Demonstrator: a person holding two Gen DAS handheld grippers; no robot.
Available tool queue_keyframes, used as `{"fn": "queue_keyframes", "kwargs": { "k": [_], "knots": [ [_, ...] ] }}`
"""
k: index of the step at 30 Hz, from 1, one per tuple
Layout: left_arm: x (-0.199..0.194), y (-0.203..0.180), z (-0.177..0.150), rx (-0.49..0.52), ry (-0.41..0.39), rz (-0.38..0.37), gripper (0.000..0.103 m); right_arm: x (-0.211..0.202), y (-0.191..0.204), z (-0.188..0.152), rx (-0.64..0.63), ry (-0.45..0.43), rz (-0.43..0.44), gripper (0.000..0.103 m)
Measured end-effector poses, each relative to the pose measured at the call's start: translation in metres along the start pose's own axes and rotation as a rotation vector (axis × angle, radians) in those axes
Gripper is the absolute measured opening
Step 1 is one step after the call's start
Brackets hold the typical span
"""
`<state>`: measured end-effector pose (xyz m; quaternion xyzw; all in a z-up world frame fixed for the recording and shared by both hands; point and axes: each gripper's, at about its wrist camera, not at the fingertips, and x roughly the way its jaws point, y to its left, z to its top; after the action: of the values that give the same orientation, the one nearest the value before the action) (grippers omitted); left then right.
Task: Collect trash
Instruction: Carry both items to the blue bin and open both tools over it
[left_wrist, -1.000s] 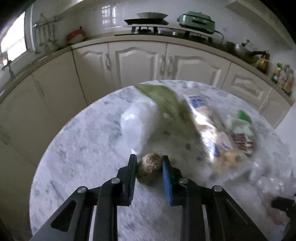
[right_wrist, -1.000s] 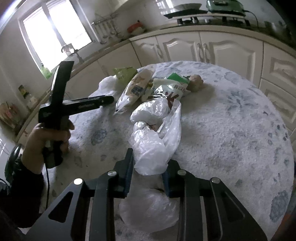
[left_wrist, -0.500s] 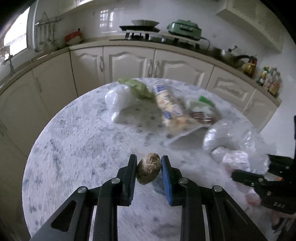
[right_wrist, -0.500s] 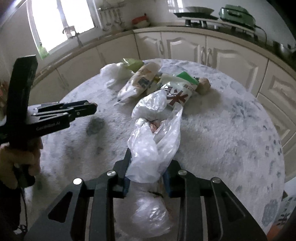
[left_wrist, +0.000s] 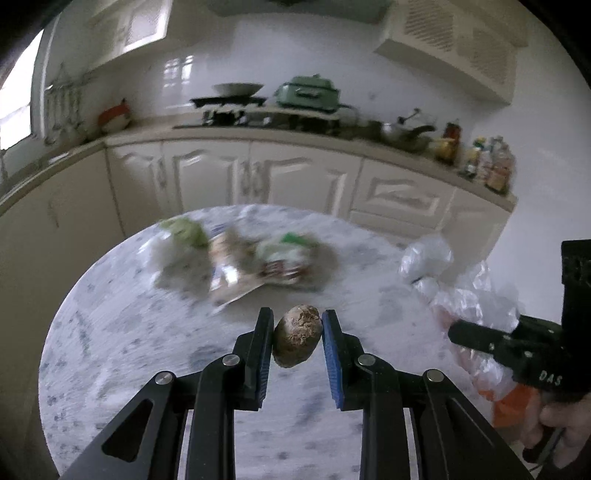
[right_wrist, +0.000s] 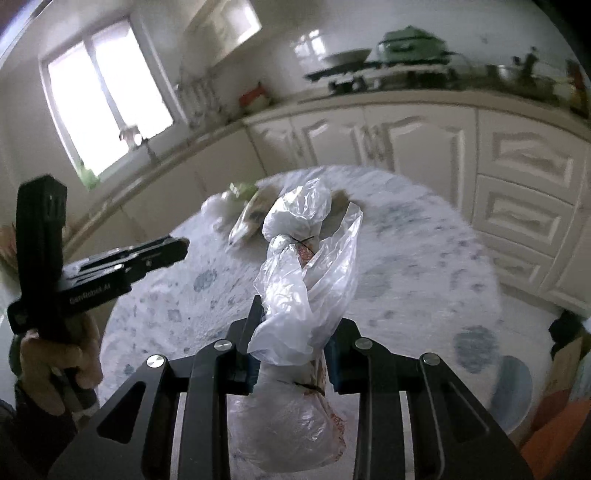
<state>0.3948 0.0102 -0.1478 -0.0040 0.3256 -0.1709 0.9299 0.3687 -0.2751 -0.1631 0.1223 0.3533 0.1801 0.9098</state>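
Right now a small brown lump (left_wrist: 297, 335) of trash sits low in the middle of the left wrist view, squeezed between the jaws of the left gripper (left_wrist: 297, 334) and held up off the tabletop (left_wrist: 147, 332). In the right wrist view, a clear plastic bag (right_wrist: 306, 266) stands up in the middle of the frame, and the jaws of the right gripper (right_wrist: 295, 343) are closed tight on it. Some red stuff shows inside the bag. In the left wrist view the bag is at the right edge of the frame, beside the lump but not touching it.

The step in hand looks like bringing the lump over to the bag. Next, the lump probably needs to go above the bag's open top, and only then should the jaws let go. More wrappers (left_wrist: 243, 258) lie blurry on the far side of the tabletop, waiting to be picked up.
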Motion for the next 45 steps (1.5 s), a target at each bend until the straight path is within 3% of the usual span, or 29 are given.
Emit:
{"fn": "queue_keyframes", "kwargs": {
  "k": [11,21,25,32,39,45],
  "knots": [
    [0.001,-0.096,0.018,0.123,-0.054,-0.13,0.022,-0.097,-0.072,0.0,0.102,-0.153,-0.111,0.028],
    [0.056,-0.187,0.045,0.243,-0.025,-0.267,0.022,-0.154,-0.144,-0.013,0.195,-0.219,-0.238,0.028],
    [0.097,-0.225,0.053,0.282,0.032,-0.337,0.022,-0.16,-0.175,-0.021,0.245,-0.221,-0.269,0.028],
    [0.183,-0.284,0.06,0.34,0.181,-0.393,0.022,-0.153,-0.242,-0.044,0.363,-0.182,-0.314,0.028],
    [0.271,-0.332,0.067,0.381,0.345,-0.389,0.022,-0.12,-0.318,-0.076,0.508,-0.112,-0.327,0.028],
    [0.344,-0.369,0.067,0.42,0.465,-0.357,0.023,-0.089,-0.36,-0.094,0.593,-0.063,-0.318,0.029]
  ]
}}
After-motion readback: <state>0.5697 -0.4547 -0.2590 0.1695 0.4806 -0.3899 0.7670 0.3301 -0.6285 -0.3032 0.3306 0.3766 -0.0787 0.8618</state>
